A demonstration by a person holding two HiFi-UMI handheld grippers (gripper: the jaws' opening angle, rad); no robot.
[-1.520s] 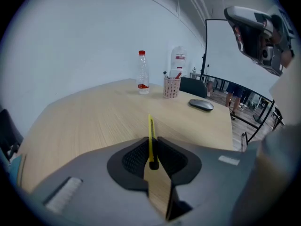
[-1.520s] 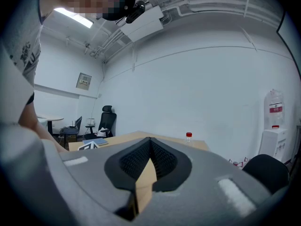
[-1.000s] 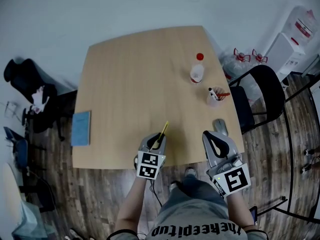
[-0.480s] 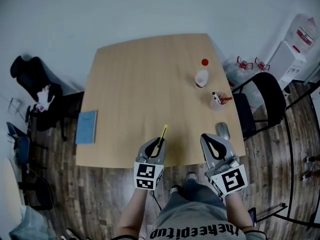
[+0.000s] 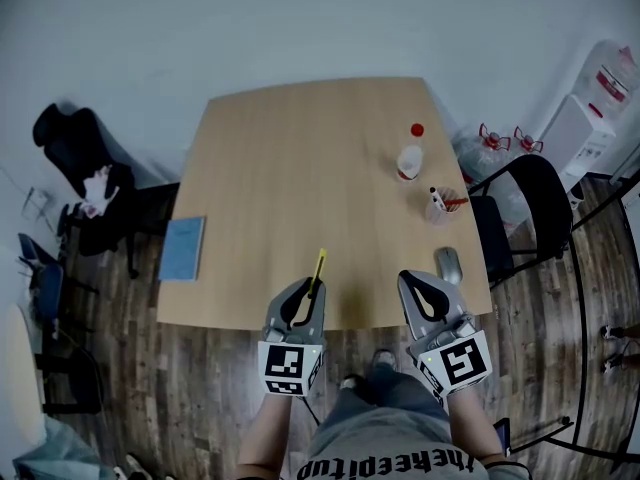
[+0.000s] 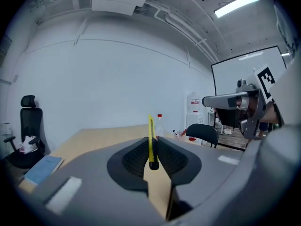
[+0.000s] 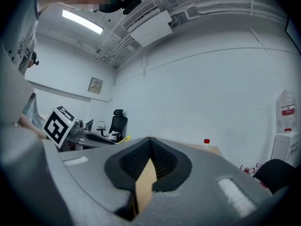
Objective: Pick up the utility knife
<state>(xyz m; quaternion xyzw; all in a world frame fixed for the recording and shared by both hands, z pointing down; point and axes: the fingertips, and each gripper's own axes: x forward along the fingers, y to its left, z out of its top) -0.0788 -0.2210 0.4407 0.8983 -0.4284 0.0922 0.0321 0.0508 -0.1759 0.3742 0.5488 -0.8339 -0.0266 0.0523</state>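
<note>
Pick-up looks done, or v. nearly. The L gripper (image 5: 303, 293) has its two jaws pressed on the utility knife (image 5: 319, 266), one pad on each flat side. The black back end is pinched btw them and the yellow part sticks out past the tips.

Knife is over the near edge of the table (image 5: 260, 168), approx. the middle of that edge. I think it is up off the wood, not lying on it, as the left gripper view shows the table top lower down, past the jaws. From above alone I can't be sure.

What's left: prob. just keep hold & bring it clear.

Which way it points: long axis runs from near edge to far edge, in line w/ the jaws. Yellow front end points away from the person, to the far edge. It lies about level, thin side up.

R gripper (image 5: 425, 293): jaws together, nothing in them. It is by the near right corner, just beside the mouse (image 5: 449, 264), and isn't helping.

Bottle (image 5: 409, 158) & pen cup (image 5: 437, 206) sit by the right edge, well apart from the knife. Blue book (image 5: 183, 248) is at the left edge.
</note>
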